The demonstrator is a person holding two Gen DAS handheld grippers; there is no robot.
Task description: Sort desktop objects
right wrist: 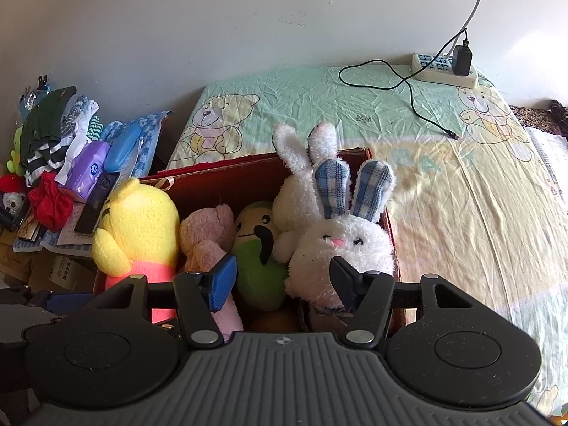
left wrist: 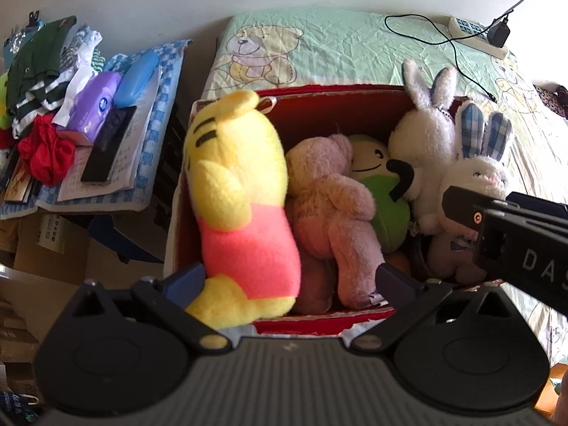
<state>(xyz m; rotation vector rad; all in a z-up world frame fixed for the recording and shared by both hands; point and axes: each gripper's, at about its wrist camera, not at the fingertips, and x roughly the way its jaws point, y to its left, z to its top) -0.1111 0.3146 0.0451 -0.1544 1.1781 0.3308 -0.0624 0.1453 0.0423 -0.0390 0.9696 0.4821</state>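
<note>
toys: five plushies packed in red box (left wrist: 319, 323) on bed | left claw (left wrist: 291, 280) wide over yellow bear (left wrist: 238, 191) | right claw (right wrist: 280, 277) wide, empty | left: far-left pile (left wrist: 71, 117) looks unsorted

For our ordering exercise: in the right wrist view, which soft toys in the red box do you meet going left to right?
Yellow toy → pink bear → green toy → plaid-eared bunny.
</note>
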